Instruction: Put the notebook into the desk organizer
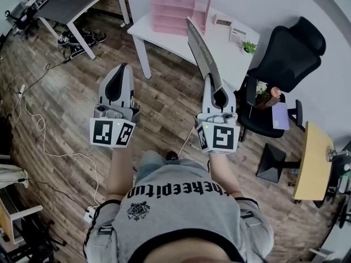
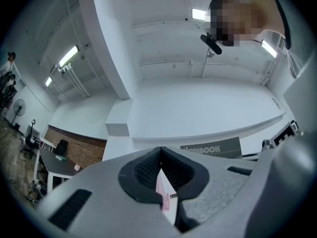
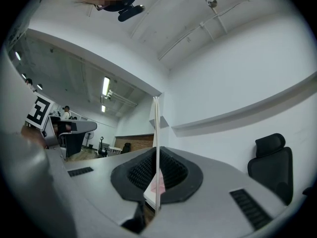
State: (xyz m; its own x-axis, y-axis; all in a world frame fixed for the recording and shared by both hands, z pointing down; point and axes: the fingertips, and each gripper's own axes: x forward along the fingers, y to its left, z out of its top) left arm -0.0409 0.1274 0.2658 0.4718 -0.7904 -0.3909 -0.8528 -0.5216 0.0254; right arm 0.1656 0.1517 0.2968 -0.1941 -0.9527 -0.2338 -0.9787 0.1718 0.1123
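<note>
I have the right hand-held gripper (image 1: 210,81) clamped on the lower end of the thin grey notebook (image 1: 201,48). The notebook stands up out of its jaws and leans forward, away from me. In the right gripper view its cover (image 3: 156,128) shows as a thin upright line pinched between the dark pads (image 3: 171,170). To the left of it, the left hand-held gripper (image 1: 122,69) has its jaws pressed together at the tips with nothing in them. Ahead of both hand-held grippers, past the notebook's far end, the pink translucent plastic desk organizer (image 1: 178,7) sits on the white desk (image 1: 162,36). A black office chair (image 1: 285,53) stands to the right of the right hand-held gripper.
</note>
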